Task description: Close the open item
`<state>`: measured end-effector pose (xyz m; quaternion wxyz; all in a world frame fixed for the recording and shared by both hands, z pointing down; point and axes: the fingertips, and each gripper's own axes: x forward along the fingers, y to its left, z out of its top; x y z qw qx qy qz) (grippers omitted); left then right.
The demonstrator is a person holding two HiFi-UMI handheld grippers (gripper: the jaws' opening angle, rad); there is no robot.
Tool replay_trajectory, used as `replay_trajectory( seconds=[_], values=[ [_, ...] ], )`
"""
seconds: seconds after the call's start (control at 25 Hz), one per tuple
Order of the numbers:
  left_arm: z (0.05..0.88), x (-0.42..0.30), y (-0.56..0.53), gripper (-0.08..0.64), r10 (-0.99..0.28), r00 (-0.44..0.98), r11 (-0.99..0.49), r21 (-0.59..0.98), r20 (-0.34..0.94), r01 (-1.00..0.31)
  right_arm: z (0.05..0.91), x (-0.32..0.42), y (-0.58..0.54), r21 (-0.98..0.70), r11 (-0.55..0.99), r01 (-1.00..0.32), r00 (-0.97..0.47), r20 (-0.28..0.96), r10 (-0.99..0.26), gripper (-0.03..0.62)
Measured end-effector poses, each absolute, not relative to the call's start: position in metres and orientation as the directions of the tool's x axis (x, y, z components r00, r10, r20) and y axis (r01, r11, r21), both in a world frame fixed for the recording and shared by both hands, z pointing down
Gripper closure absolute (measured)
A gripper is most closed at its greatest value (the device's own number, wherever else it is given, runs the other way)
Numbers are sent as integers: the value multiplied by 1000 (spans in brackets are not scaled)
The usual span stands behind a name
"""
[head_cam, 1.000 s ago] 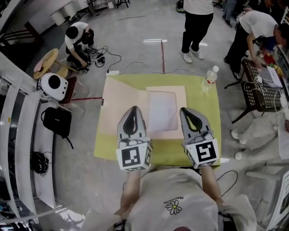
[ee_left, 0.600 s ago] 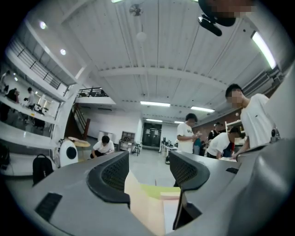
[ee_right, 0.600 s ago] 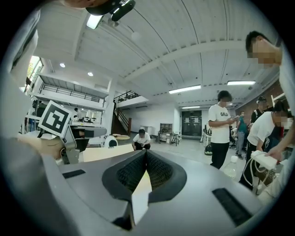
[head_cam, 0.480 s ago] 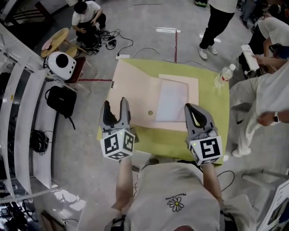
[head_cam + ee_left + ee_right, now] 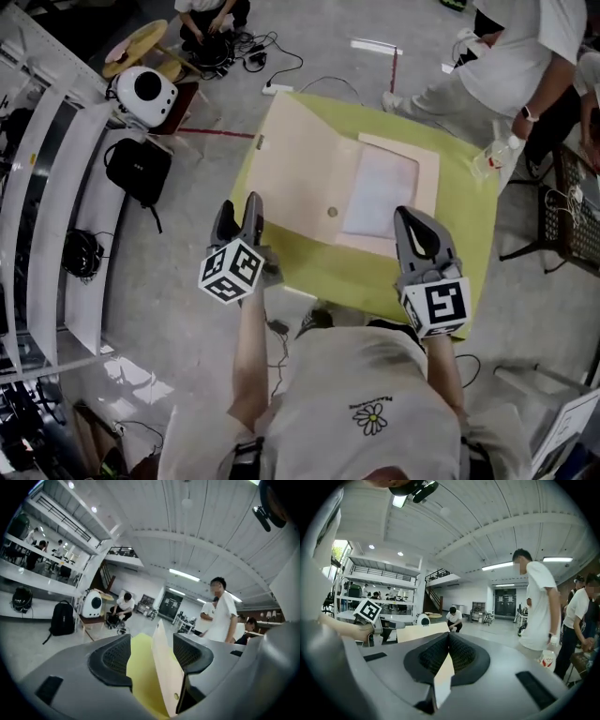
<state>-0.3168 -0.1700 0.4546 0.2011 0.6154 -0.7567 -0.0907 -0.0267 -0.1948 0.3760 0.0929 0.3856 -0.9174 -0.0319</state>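
A large beige folder (image 5: pixel 300 178) lies open on the yellow-green table (image 5: pixel 375 281), with a white sheet (image 5: pixel 380 192) in its right half and a small snap (image 5: pixel 331 213) near the middle. My left gripper (image 5: pixel 239 208) is at the folder's left edge. Its jaws are opening, and in the left gripper view the folder's flap (image 5: pixel 165 672) stands edge-on between the fingers of the left gripper (image 5: pixel 151 644) without being pressed. My right gripper (image 5: pixel 413 220) is at the folder's near right corner. The right gripper (image 5: pixel 449 637) is shut on the folder's beige edge (image 5: pixel 443 677).
A water bottle (image 5: pixel 494 155) stands at the table's far right corner, and a person in white (image 5: pixel 511 56) stands just behind it. Left of the table on the floor are a black backpack (image 5: pixel 139 169), a white carrier (image 5: pixel 147 89) and cables.
My left gripper has swung left from the folder's middle to its left edge, and its jaws have gone from shut to open. The right gripper stays at the near right corner.
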Motion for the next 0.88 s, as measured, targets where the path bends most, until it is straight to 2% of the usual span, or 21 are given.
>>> replay_trajectory(
  seconds=[0.2,0.36,0.88],
  values=[
    [470,-317,-166,391,-963,-119,212,407,242,-889,374,-27,-193,147,691,-708,-673,159,-723,578],
    [469,-312,-163,529,-966,-99,194,418,238,-887,376,-20,-191,154,677,-720,-655,172,-736,578],
    [436,-264,-164,543,-988,-31,78,321,149,-944,384,12,-188,158,605,-780,-579,182,-794,578]
  ],
)
